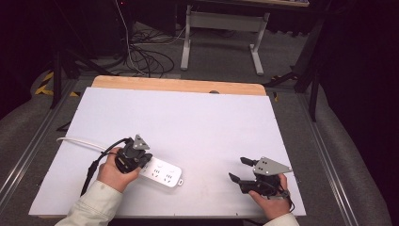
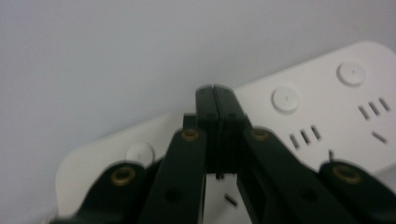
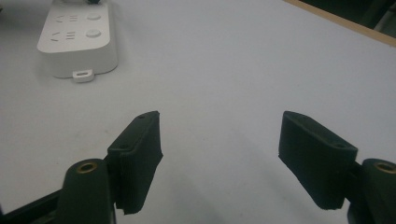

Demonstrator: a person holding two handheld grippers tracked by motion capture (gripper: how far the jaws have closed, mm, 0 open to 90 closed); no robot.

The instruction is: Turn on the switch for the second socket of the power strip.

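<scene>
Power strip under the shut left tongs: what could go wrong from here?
1. The left tongs are shut with their tips over the power strip, by its round buttons; pressing down could miss a button or skid the strip, since nothing braces it.
2. The right tongs stand open and apart from the strip, giving no support.
3. The strip's white cable could tug it.

From where I'm standing, the left gripper and the hand on it cover the near end of the power strip, so you can't see where its white cable actually joins it. In the left gripper view the closed jaws block the middle of the strip, the strip runs off the frame, and the whole shot is too soft to read the sockets. The right gripper view chops off the strip's far end at the top edge.
</scene>
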